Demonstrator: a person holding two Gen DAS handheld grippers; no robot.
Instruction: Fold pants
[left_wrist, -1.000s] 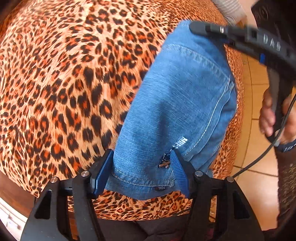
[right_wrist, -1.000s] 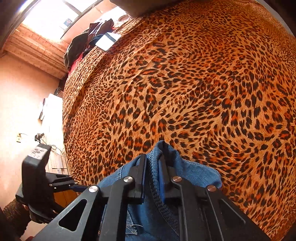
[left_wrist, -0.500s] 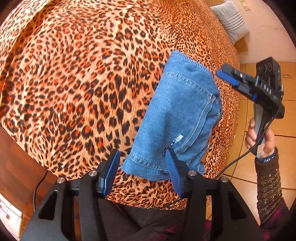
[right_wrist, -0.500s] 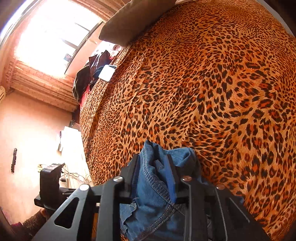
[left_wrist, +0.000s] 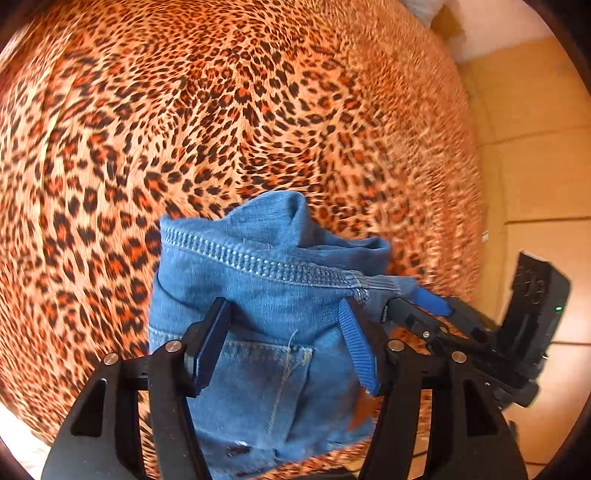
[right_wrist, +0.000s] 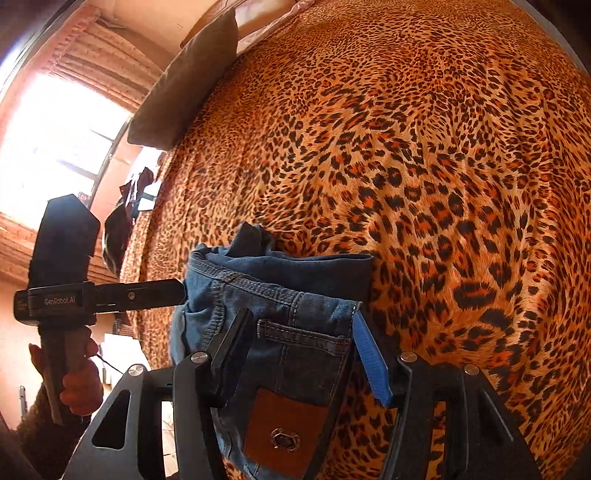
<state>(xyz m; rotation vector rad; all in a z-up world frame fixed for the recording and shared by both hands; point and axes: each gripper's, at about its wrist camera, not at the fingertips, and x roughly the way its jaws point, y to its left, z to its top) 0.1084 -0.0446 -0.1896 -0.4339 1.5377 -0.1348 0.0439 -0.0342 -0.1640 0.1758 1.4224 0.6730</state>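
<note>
The blue denim pants (left_wrist: 266, 295) lie folded into a thick bundle on the leopard-print bed cover (left_wrist: 221, 110), near its front edge. My left gripper (left_wrist: 282, 343) is open, its fingers spread over the bundle's near side. My right gripper (right_wrist: 299, 347) is open above the waistband end with the brown leather patch (right_wrist: 284, 432). In the right wrist view the left gripper (right_wrist: 173, 291) reaches the bundle (right_wrist: 295, 288) from the left. In the left wrist view the right gripper (left_wrist: 417, 299) sits at the bundle's right edge.
A brown pillow (right_wrist: 188, 81) lies at the head of the bed. Dark clothes (right_wrist: 122, 225) hang off the bed's far side by the window. Tiled floor (left_wrist: 535, 166) runs along the bed's right edge.
The right gripper has let go of the denim and opened. The pants went from a flat folded strip to a shorter, thicker bundle. Both grippers now hover over it.
</note>
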